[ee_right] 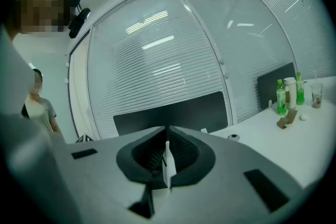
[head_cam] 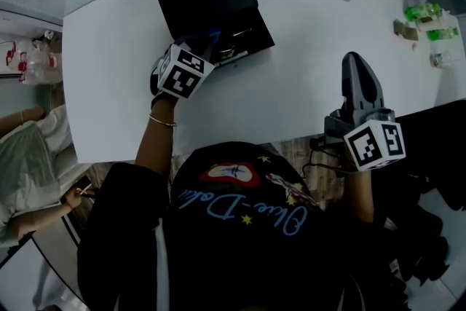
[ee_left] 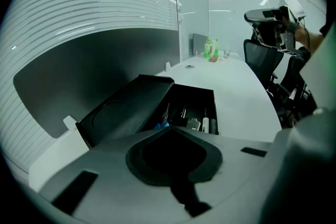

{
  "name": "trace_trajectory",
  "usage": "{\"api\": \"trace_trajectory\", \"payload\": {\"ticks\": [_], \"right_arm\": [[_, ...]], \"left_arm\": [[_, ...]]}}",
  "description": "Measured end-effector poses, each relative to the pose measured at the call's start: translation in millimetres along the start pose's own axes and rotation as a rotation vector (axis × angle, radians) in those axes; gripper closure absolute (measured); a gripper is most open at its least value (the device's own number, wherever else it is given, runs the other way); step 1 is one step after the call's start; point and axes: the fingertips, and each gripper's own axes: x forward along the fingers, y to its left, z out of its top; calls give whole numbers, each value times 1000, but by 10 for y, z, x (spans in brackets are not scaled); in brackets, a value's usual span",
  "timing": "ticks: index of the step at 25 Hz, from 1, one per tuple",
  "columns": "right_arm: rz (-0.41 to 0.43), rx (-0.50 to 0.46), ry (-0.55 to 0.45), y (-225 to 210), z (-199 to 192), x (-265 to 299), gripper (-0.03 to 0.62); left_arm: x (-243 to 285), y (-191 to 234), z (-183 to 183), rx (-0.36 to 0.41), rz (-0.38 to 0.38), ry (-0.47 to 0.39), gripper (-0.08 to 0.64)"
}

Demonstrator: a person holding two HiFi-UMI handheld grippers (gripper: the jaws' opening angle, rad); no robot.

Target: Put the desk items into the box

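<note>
Inside box, items dim, indistinct

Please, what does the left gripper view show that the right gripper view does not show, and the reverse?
Only the left gripper view: the open box with small items inside, and the right tool held up beside the desk. Only the right gripper view: a standing person. Both: the white desk, the green bottles and the blinds.
</note>
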Motion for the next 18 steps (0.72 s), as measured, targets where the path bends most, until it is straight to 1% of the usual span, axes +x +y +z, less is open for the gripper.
{"api": "trace_trajectory", "payload": {"ticks": [4,8,15,18], "right_arm": [[15,10,13,37,-40,37,568],[50,30,11,105,-49,76,569],[123,11,26,254,-96,133,581],[145,5,33,312,-122,161,581]], "left_arm": [[-125,-33,29,-10,-6,-33,552],[-317,-61,76,-31,19,-74,552],[-615,-93,128,-96,71,-161,552],[-728,-143,117,-107,51,-172,552]]}}
